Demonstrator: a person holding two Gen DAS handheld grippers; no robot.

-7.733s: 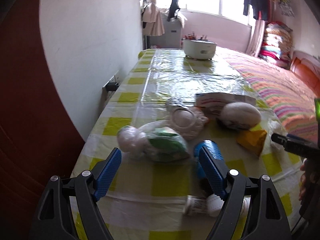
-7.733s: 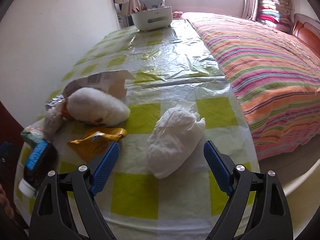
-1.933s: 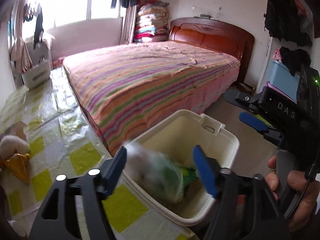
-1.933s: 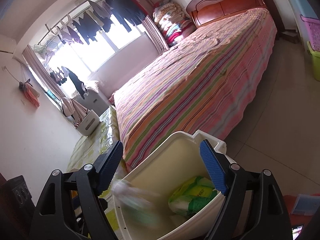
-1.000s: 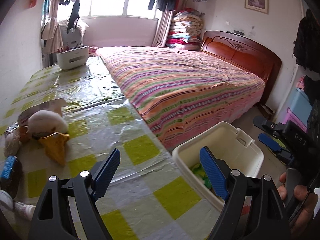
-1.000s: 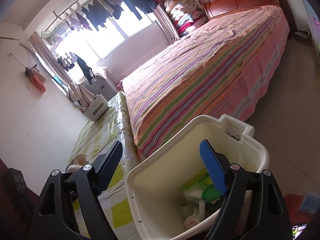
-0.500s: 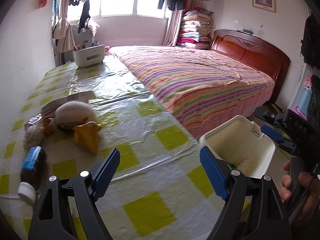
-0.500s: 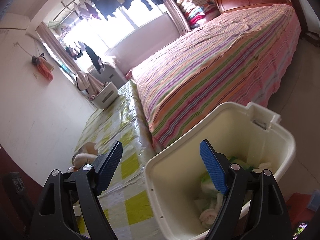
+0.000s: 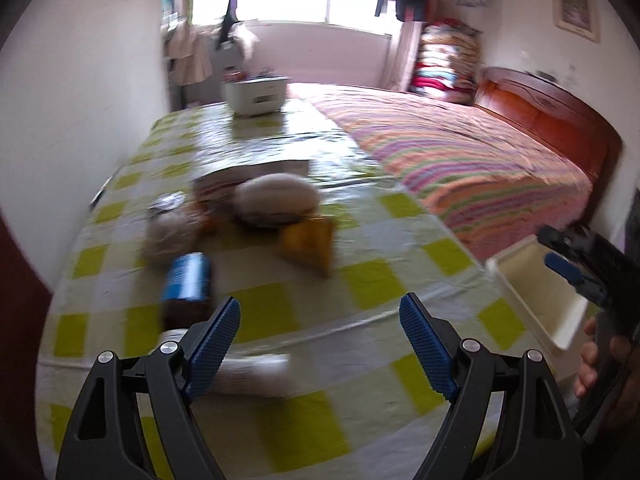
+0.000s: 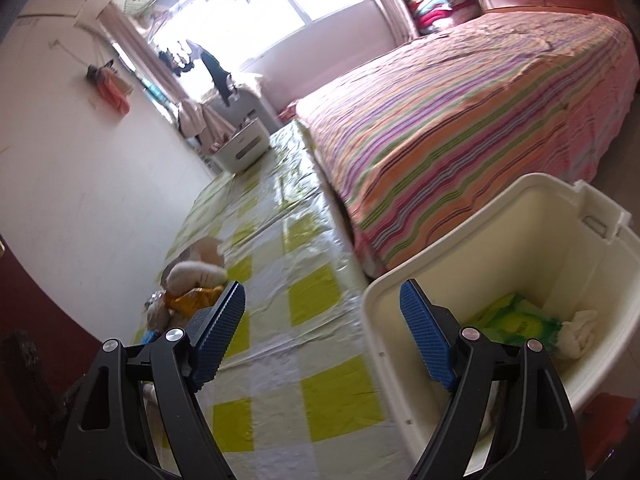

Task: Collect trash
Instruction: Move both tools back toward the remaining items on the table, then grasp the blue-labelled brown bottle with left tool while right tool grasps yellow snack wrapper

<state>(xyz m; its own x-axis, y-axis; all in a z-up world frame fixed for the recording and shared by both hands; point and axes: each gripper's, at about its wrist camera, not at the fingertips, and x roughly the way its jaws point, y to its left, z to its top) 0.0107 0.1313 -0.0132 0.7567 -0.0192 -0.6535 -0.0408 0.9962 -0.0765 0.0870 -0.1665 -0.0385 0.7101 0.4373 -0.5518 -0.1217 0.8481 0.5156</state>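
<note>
My left gripper (image 9: pixel 320 344) is open and empty above the near end of the yellow-checked table (image 9: pixel 360 280). Ahead of it lie a dark bottle with a blue label (image 9: pixel 187 282), a small white bottle (image 9: pixel 256 368) on its side by the left finger, an orange wrapper (image 9: pixel 310 240), a white fluffy lump (image 9: pixel 276 198), a clear bag (image 9: pixel 172 228) and a flat carton (image 9: pixel 256 170). My right gripper (image 10: pixel 322 340) is open and empty over the table edge beside the cream bin (image 10: pixel 500 248), which holds a green packet (image 10: pixel 516 324) and white tissue (image 10: pixel 580 332).
A striped bed (image 9: pixel 472 160) runs along the table's right side. A white basket (image 9: pixel 256 94) stands at the table's far end under the window. A white wall (image 9: pixel 80 100) borders the left. A hand (image 9: pixel 592 360) holds the other gripper at the right of the left wrist view.
Both grippers have swung left, from the bin toward the table. The trash pile now sits nearer the middle of the left wrist view, and the bin has slid to the right edge.
</note>
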